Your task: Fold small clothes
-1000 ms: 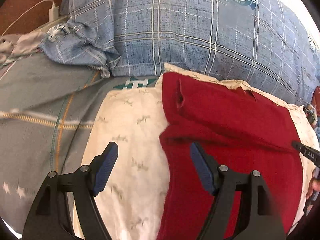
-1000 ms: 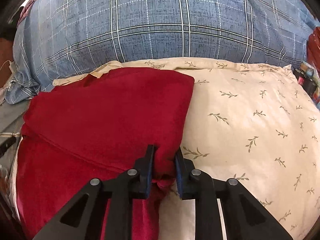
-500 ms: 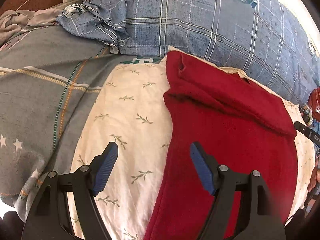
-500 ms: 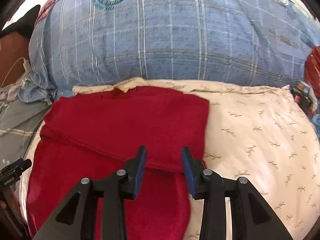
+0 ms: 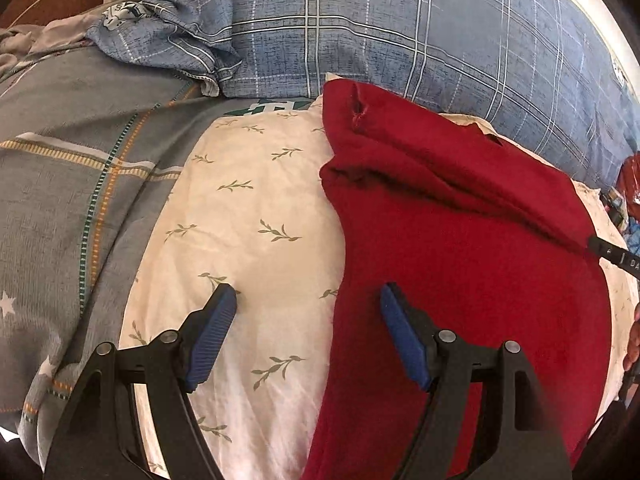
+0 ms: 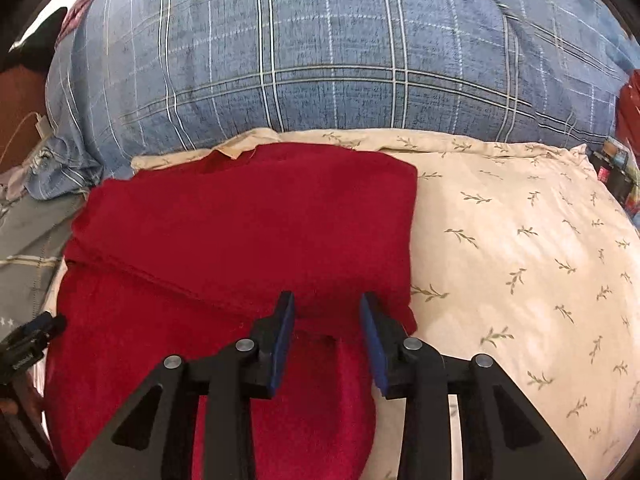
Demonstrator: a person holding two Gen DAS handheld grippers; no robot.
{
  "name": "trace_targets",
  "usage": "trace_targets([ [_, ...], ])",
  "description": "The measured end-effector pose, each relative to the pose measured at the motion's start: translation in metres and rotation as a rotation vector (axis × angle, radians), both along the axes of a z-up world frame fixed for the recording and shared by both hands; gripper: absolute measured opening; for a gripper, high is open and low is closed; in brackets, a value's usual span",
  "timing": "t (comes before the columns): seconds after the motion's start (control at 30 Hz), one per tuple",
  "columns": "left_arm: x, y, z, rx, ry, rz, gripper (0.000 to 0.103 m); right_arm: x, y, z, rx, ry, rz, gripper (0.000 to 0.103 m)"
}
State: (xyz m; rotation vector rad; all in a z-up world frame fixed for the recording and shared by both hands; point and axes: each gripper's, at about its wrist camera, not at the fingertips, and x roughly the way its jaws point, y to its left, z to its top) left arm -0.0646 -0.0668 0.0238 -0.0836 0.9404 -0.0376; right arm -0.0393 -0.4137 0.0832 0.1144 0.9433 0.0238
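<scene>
With both tools spread and pinching nothing, we read this as a pause between folds. Our right tool [image 6: 327,322] stands with a modest gap between its blue pads, hovering at the near right corner of the folded flap of the red garment [image 6: 256,232]; that corner lies below the gap, but the pads do not press on it. Our left tool [image 5: 308,320] is spread much wider and straddles the garment's left edge: its left pad is over the bare cream pillow [image 5: 256,216], its right pad over red cloth. Whether either pad rests on the fabric we cannot tell.

The garment lies on the cream pillow, toward the pillow's left side, its far edge close to the pillow's far edge, where a blue plaid pillow [image 6: 320,60] rises behind. To the left, a grey blanket [image 5: 72,152] covers the bed.

As for progress, we judge one fold as done: the far part of the garment is doubled over toward us, forming a tidy upper layer with a straight right edge and a clear fold line running across. The lower part nearer us remains a single layer, reaching past the bottom of both views. We would say the job is roughly midway; at least one more fold, probably bringing the near part up or a side across, appears left, and we see no finished stack anywhere.
</scene>
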Motion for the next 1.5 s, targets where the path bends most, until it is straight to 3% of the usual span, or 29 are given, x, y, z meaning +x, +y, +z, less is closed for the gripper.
trace_targets([
  [0.13, 0.0, -0.001, -0.001, 0.006, -0.001, 0.002, 0.076, 0.004, 0.0, -0.01, -0.008, 0.025, 0.016, 0.035],
  [0.3, -0.01, 0.001, 0.005, 0.0, 0.014, -0.007, 0.076, -0.012, -0.007, 0.01, 0.063, 0.028, 0.027, 0.04],
  [0.5, -0.035, 0.011, 0.02, -0.057, 0.021, -0.016, 0.076, -0.062, -0.03, 0.032, 0.119, 0.048, 0.075, 0.055],
  [0.6, -0.053, 0.016, 0.02, -0.038, 0.033, -0.029, 0.076, -0.091, -0.038, 0.033, 0.199, 0.09, 0.123, 0.056],
  [0.87, -0.095, 0.021, 0.014, 0.053, 0.078, -0.07, 0.076, -0.154, -0.015, 0.001, 0.21, 0.205, 0.237, 0.056],
  [1.1, -0.117, 0.021, 0.002, -0.005, 0.139, -0.097, 0.076, -0.181, -0.004, -0.017, 0.238, 0.283, 0.299, 0.057],
  [1.3, -0.136, 0.012, -0.007, 0.04, 0.157, -0.13, 0.076, -0.198, 0.002, -0.038, 0.282, 0.367, 0.352, 0.06],
  [1.5, -0.152, 0.018, -0.007, 0.012, 0.202, -0.136, 0.075, -0.204, 0.01, -0.039, 0.341, 0.362, 0.418, 0.06],
])
